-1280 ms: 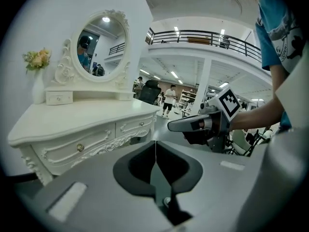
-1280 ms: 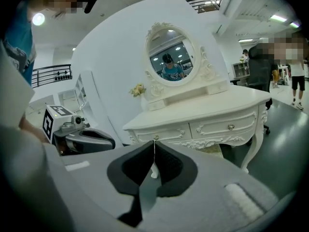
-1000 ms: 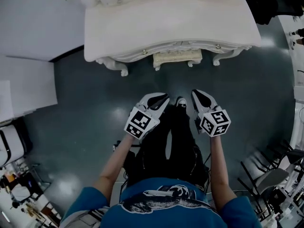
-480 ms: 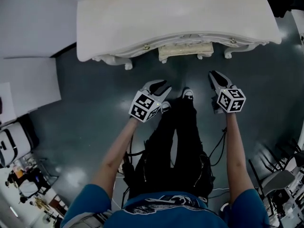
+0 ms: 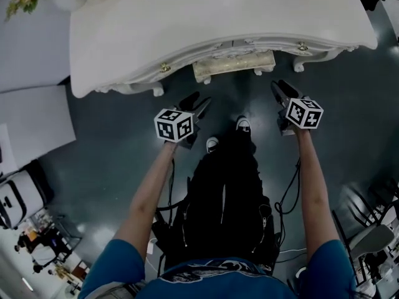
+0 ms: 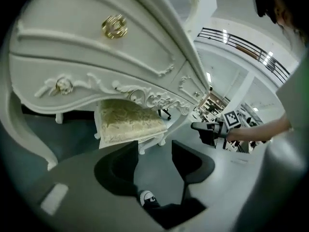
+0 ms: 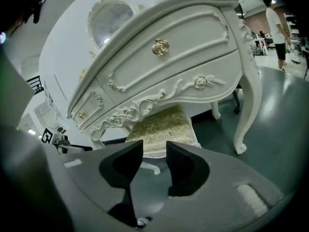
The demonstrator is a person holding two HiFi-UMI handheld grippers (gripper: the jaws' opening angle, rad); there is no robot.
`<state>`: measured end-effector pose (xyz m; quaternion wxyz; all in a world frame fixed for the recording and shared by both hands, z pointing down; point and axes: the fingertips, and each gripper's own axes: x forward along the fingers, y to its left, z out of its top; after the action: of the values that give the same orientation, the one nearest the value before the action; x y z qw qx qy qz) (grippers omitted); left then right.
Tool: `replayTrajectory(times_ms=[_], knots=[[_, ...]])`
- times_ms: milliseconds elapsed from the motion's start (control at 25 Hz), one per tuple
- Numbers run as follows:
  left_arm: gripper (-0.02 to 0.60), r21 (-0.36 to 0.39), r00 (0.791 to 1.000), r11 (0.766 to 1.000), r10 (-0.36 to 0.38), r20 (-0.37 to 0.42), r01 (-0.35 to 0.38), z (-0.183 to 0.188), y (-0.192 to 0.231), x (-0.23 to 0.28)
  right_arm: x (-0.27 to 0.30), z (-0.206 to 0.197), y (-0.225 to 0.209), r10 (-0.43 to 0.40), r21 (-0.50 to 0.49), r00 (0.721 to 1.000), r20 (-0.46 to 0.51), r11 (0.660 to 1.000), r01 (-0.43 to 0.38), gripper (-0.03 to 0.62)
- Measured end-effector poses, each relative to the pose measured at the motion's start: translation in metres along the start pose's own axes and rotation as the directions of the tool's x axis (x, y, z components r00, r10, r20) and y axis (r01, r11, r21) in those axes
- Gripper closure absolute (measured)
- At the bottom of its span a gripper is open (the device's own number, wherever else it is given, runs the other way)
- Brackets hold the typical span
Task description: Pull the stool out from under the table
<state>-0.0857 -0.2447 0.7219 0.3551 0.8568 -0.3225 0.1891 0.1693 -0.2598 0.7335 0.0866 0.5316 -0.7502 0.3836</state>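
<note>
Guide the left gripper [image 5: 194, 102] and right gripper [image 5: 280, 90], jaws just opened and empty, squarely onto the stool [image 5: 234, 65] seat's front edge.

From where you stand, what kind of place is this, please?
Probably a large indoor hall or studio, not a real home: an ornate white dressing table with a cushioned stool tucked under it stands on a dark glossy floor, and a railed upper gallery runs overhead.
</note>
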Motion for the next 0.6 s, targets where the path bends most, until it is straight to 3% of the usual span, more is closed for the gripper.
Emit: replayTrajectory(times_ms=[80, 320, 600], knots=[[0.344, -0.032, 1.000, 0.999, 0.019, 0.000, -0.019, -0.006, 0.016, 0.016, 0.010, -0.004, -0.017, -0.009, 0.018, 1.000, -0.001, 1.000, 0.009, 0.432], [0.288, -0.039, 0.997, 0.996, 0.075, -0.015, -0.076, -0.025, 0.053, 0.054, 0.035, -0.012, -0.052, 0.011, 0.072, 1.000, 0.016, 0.997, -0.012, 0.394], [0.248, -0.178, 0.985, 0.973, 0.159, 0.071, -0.145, -0.026, 0.112, 0.083, 0.079, -0.005, -0.077, 0.037, 0.103, 0.998, 0.053, 0.994, -0.042, 0.314]])
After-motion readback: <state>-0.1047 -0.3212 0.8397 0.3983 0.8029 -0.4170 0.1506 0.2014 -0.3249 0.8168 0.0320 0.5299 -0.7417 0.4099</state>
